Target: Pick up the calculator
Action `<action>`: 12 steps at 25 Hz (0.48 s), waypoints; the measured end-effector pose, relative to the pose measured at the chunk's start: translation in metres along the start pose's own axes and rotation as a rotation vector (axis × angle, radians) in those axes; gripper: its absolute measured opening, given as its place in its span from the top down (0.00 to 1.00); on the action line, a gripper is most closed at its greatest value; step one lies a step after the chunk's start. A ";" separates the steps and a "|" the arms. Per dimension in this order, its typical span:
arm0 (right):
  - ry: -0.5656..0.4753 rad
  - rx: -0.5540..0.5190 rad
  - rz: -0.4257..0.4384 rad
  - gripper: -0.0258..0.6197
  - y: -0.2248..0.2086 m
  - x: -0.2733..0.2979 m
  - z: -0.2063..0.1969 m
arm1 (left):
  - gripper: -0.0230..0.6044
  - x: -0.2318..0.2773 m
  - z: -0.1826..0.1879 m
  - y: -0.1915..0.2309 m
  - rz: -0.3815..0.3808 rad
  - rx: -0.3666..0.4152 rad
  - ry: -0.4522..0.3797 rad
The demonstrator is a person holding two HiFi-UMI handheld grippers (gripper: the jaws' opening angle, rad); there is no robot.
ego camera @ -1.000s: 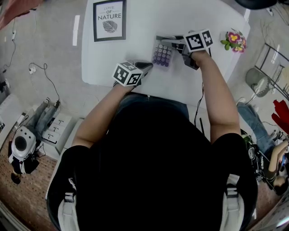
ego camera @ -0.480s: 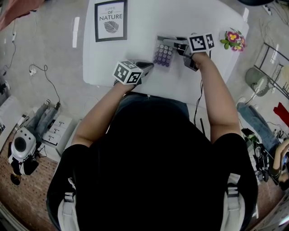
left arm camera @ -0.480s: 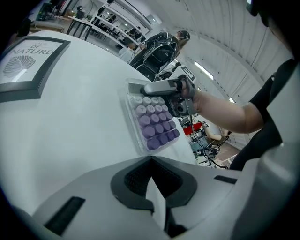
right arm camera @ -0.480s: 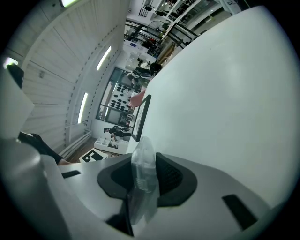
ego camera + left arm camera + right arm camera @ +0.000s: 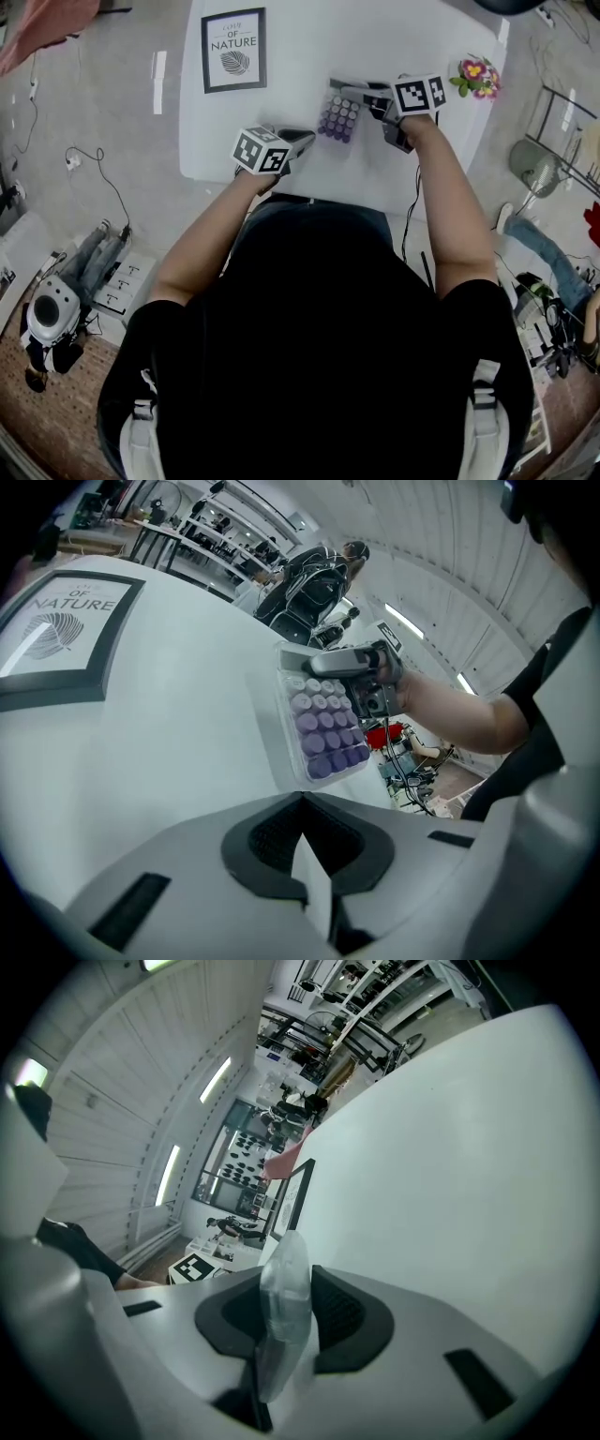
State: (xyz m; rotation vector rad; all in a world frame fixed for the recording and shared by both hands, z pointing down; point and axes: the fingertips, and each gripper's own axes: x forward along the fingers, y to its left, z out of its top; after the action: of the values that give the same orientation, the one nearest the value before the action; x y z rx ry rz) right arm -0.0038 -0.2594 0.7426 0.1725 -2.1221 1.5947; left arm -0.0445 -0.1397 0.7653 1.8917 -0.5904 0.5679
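Head view, your count?
— One calculator [image 5: 338, 118], purple keys, clear case, right of centre on the single white table [image 5: 309, 37]. Two grippers. The right gripper [image 5: 349, 90] is clamped on the calculator's far end, its jaws having just been closing onto it. The left gripper [image 5: 302, 139], jaws together and empty, is to the near left of it, apart. One framed print [image 5: 234, 50] at far left, one flower cluster [image 5: 477, 75] at the right edge.
— Clearances?
— Bare tabletop beyond the calculator and between it and the print. The table's near edge runs just behind the left gripper.
— Differences between views?
— The left gripper view shows the keys and the clamp. The right gripper view shows only the clear edge between its pads. The flowers appear in the head view alone.
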 end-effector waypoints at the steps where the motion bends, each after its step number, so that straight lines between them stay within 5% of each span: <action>1: -0.010 -0.002 0.002 0.79 0.001 -0.004 0.000 | 0.94 0.000 0.000 -0.001 0.003 0.003 -0.002; 12: -0.115 -0.044 -0.022 0.79 0.030 -0.036 0.016 | 0.94 -0.029 0.015 -0.005 0.022 0.060 -0.029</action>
State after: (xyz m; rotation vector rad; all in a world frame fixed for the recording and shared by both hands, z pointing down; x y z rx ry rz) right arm 0.0114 -0.2714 0.6971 0.2774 -2.2323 1.5579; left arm -0.0623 -0.1473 0.7382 1.9546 -0.6195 0.5788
